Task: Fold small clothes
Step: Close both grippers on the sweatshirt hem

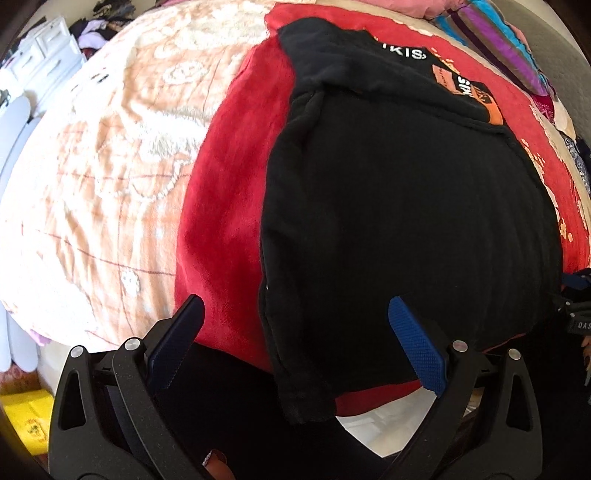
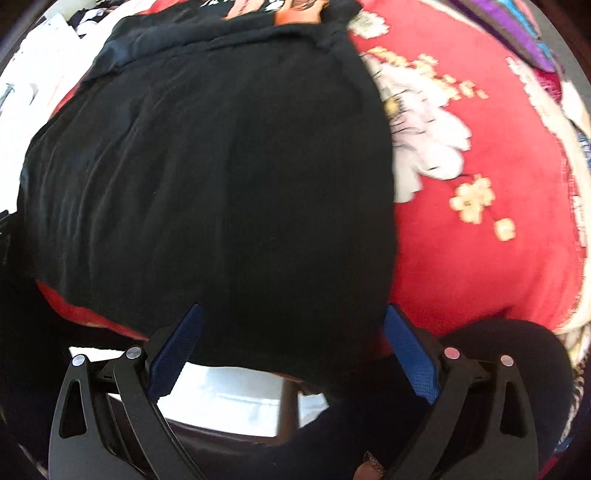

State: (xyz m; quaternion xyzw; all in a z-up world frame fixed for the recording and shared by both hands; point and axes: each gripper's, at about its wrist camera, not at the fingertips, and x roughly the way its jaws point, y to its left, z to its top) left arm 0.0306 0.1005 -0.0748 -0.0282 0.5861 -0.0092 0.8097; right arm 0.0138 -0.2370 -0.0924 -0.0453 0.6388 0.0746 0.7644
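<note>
Black shirt [image 1: 406,221] between spread right claw [image 2: 293,321]

shirt [image 1: 406,221]: plain black from where I'm steering, with white lettering and orange patches near its far end
red blanket [image 2: 480,277]: bright red, white flowers plus small cream-yellow blossoms
peach blanket [image 1: 92,166]: pale orange with fuzzy white flower shapes and thin reddish lines
striped cloth [image 1: 498,33]: purple, turquoise, dark bands
pads [image 1: 417,343]: my left hand-held gripper's are blue, frame black
box [image 1: 26,417]: yellow
drawers [image 1: 40,59]: white
</note>
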